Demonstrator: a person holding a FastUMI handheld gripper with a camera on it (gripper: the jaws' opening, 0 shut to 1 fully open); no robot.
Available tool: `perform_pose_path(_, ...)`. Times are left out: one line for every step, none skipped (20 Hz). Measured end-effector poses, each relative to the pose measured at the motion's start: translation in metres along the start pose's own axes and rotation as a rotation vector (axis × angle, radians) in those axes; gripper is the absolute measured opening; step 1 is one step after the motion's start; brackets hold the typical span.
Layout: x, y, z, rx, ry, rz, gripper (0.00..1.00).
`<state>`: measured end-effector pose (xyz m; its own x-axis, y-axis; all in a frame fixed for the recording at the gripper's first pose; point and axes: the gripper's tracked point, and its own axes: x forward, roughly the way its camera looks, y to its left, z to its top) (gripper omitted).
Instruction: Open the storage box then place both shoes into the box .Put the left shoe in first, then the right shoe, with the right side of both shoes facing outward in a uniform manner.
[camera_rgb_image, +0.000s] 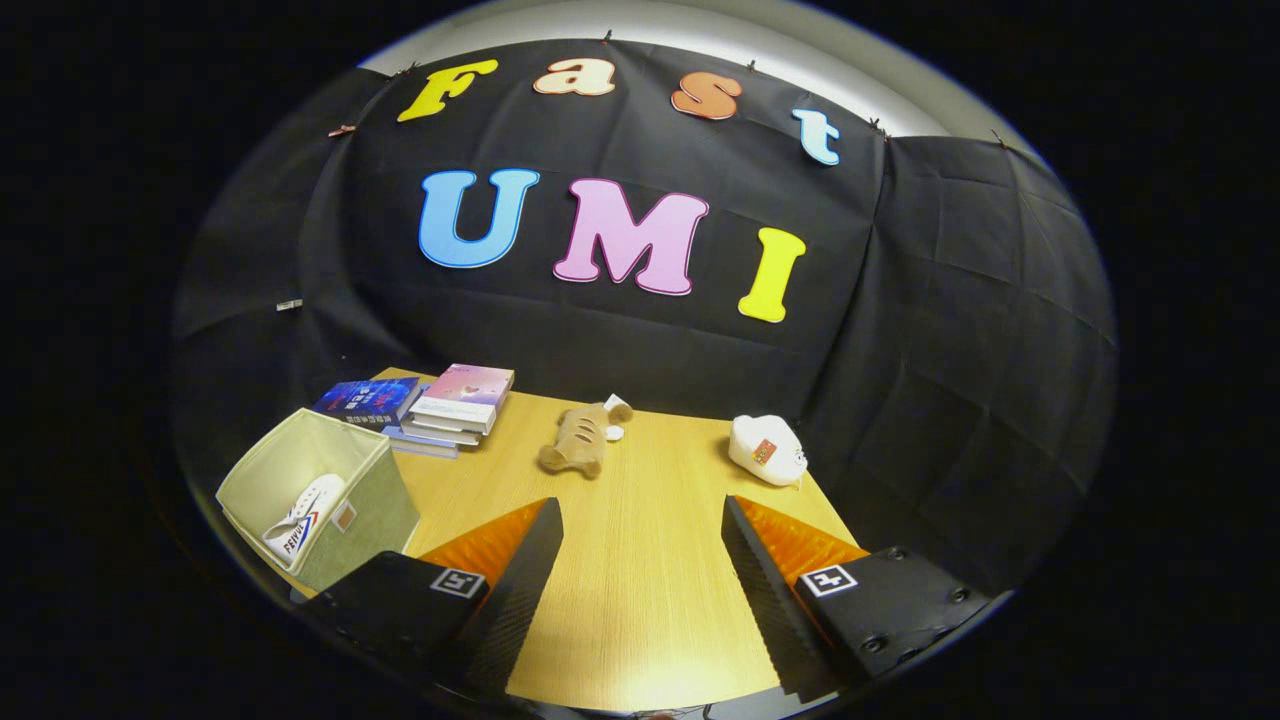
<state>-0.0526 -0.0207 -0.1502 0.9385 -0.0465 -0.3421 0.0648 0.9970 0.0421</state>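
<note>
An open grey-green fabric storage box (365, 500) stands at the table's left edge, just left of my left finger. One white shoe (303, 517) with red and blue markings leans inside it, sole side hidden. A second white shoe (768, 450) lies on the table ahead of my right finger, near the right edge. My gripper (642, 520) hangs above the table, open, with bare wood between its black and orange fingers (530, 570).
A stack of books (440, 405) lies behind the box at the back left. A brown plush toy (580, 440) rests mid-table beyond the fingers. The wooden table (640, 600) ends at the black cloth wall behind and to the right.
</note>
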Motion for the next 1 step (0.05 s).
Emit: perform_pose_path(-0.0009,0.0015,0.0011,0.001,-0.003,0.005,0.98)
